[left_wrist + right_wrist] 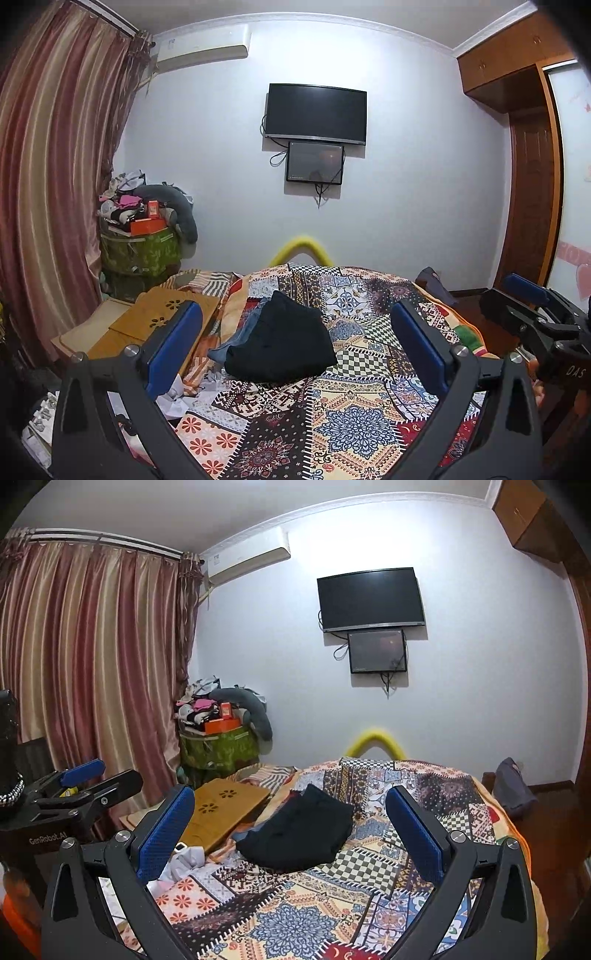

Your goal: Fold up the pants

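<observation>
I am holding both grippers up over the near end of the bed, and neither is touching cloth. The left gripper (295, 328) is standing with its blue pads spread wide and nothing between them; the right gripper (290, 812) is spread just as wide and is equally empty. In the left wrist view the right gripper is showing at the right edge, and in the right wrist view the left one is showing at the left edge, so the two are hanging side by side.

The black pants (282, 343) are lying well ahead of both grippers on the patchwork quilt (354, 424), gathered into a compact dark bundle with fairly straight edges. A bit of blue denim (236, 339) is peeking out from under their left side, and a wooden lap desk (221, 812) is resting just beside them on the left.

I am judging that this fits two stages: pants bunched and waiting to be spread out for folding, or pants already folded small and let go. I cannot tell from here whether the layers are squared or merely heaped. So I am watching that bundle's edges; any approach is going to call for reaching forward and down without snagging the denim beneath.
</observation>
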